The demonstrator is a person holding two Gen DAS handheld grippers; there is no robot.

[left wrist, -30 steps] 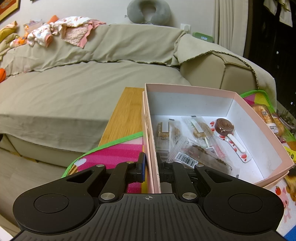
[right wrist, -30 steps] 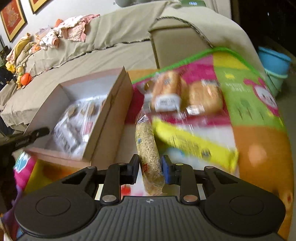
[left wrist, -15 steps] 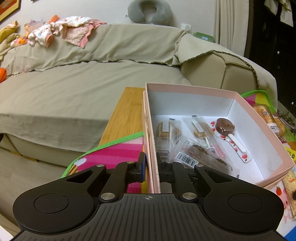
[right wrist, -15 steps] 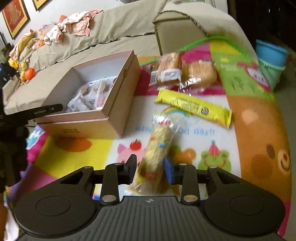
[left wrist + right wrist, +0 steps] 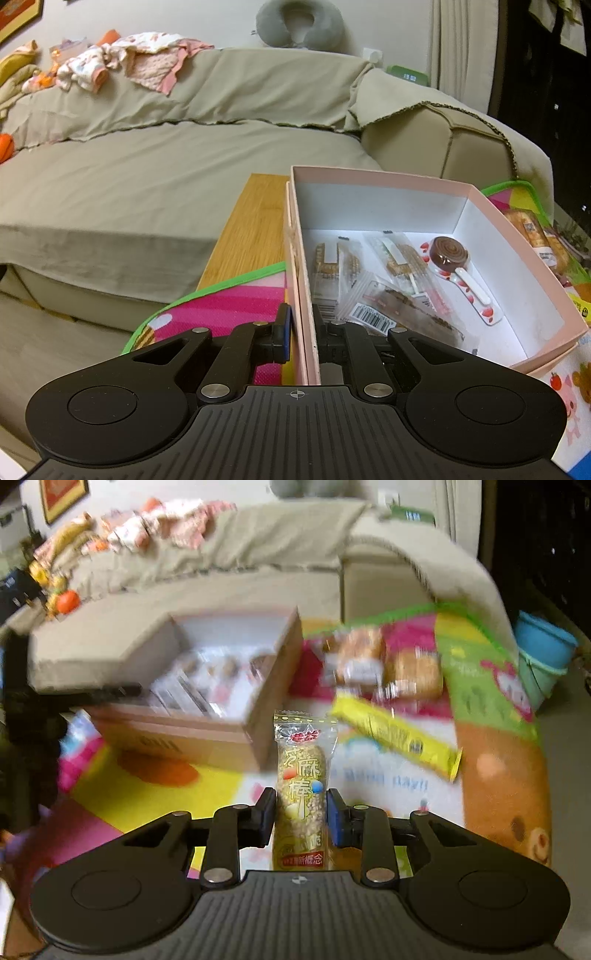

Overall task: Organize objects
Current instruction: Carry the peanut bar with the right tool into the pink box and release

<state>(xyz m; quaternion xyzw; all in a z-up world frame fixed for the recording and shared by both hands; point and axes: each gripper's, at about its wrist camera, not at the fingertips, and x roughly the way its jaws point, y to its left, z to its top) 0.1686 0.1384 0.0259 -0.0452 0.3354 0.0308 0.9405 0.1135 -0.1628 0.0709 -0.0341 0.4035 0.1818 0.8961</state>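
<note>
left gripper [image 5: 302, 332] pinches the pink box [image 5: 491, 218] wall so the box stays put | right gripper [image 5: 301, 814] is closing on the snack bar [image 5: 303, 794], lifted over the mat, box just ahead | bright play mat [image 5: 480, 694] on tabletop | tan sofa [image 5: 147, 177] behind

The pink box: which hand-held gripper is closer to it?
Left. The left hand-held gripper pinches the pink box wall; the right hand-held gripper, closing on a snack bar, sits apart.
</note>
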